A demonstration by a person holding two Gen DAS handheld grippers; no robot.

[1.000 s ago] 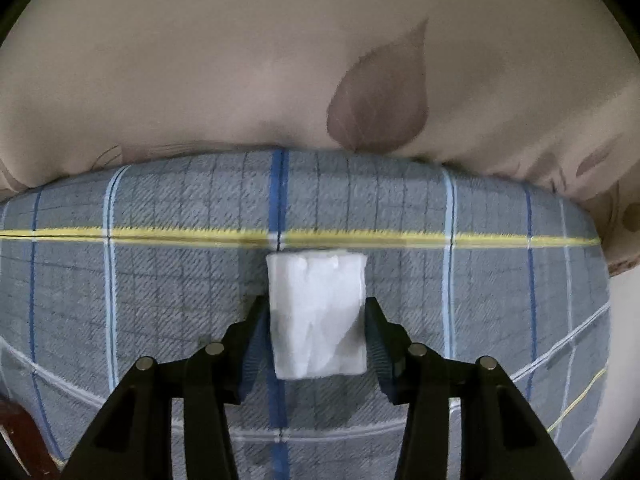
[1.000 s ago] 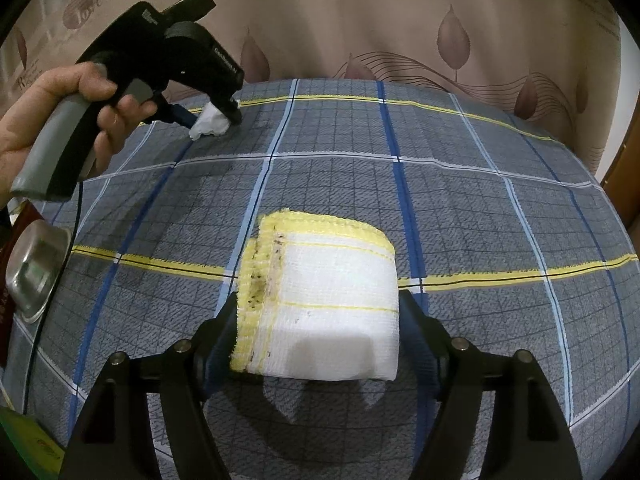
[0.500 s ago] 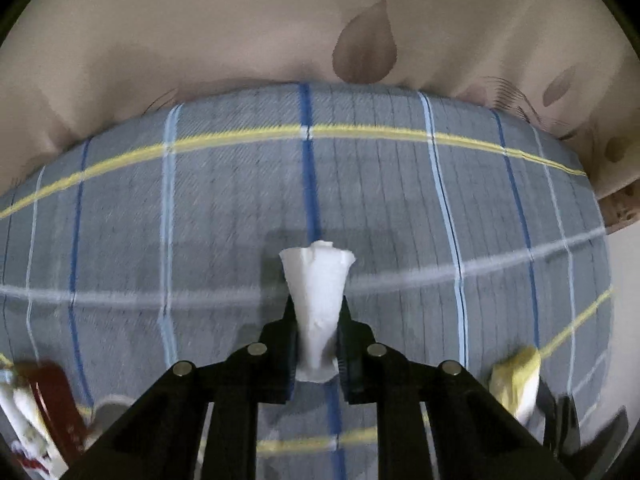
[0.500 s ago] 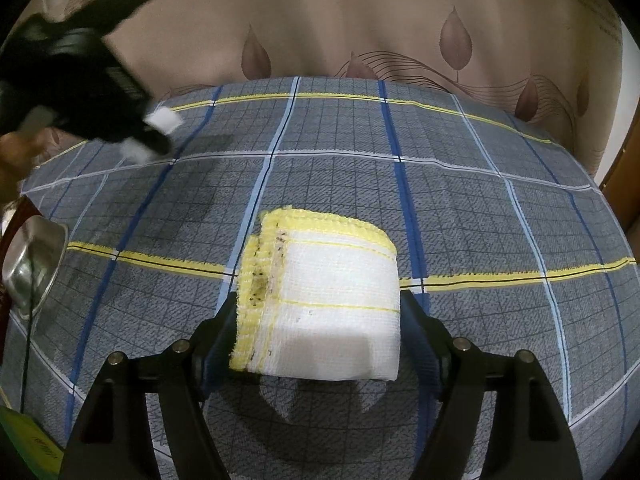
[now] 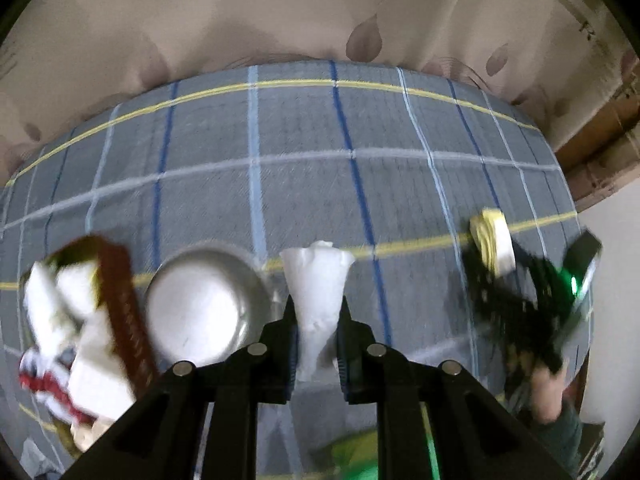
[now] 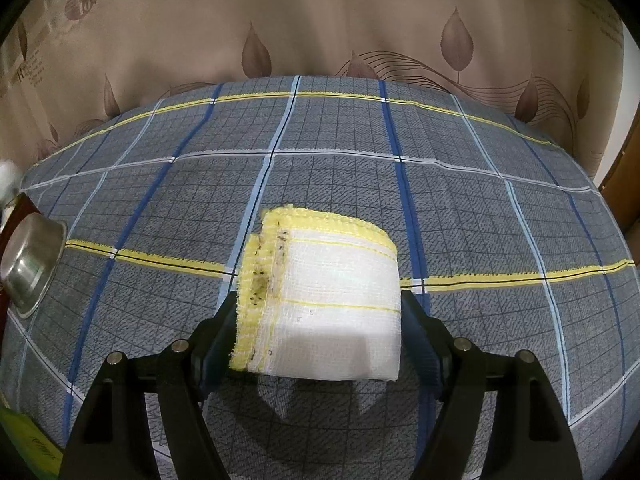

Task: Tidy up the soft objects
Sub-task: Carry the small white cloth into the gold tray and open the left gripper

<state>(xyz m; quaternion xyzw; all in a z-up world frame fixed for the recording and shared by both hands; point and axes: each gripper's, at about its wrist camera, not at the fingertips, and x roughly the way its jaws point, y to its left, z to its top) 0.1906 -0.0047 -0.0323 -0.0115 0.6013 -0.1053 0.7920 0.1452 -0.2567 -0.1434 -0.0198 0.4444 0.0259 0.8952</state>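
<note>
My left gripper (image 5: 316, 320) is shut on a small white soft piece (image 5: 316, 280), which is squeezed narrow between the pads and flares out above them. It hangs over the checked blue-grey bedspread (image 5: 304, 160), just right of a steel bowl (image 5: 200, 304). My right gripper (image 6: 320, 320) has a folded white cloth with yellow edges (image 6: 332, 292) filling the gap between its fingers, both pads against the cloth's sides, with a shadow under it. The left wrist view shows that cloth (image 5: 494, 240) at the tip of the blurred black right gripper (image 5: 520, 296).
A brown box (image 5: 124, 312) with white and red-striped soft items (image 5: 68, 340) lies left of the bowl (image 6: 32, 264). Something green (image 6: 24, 444) sits at the near edge. A leaf-print curtain (image 6: 320, 20) backs the bed. A hand (image 5: 548, 388) holds the right gripper.
My left gripper closed on the white piece, lifted it and carried it back from the far edge towards the bowl and box. The right gripper and its cloth have not moved.
</note>
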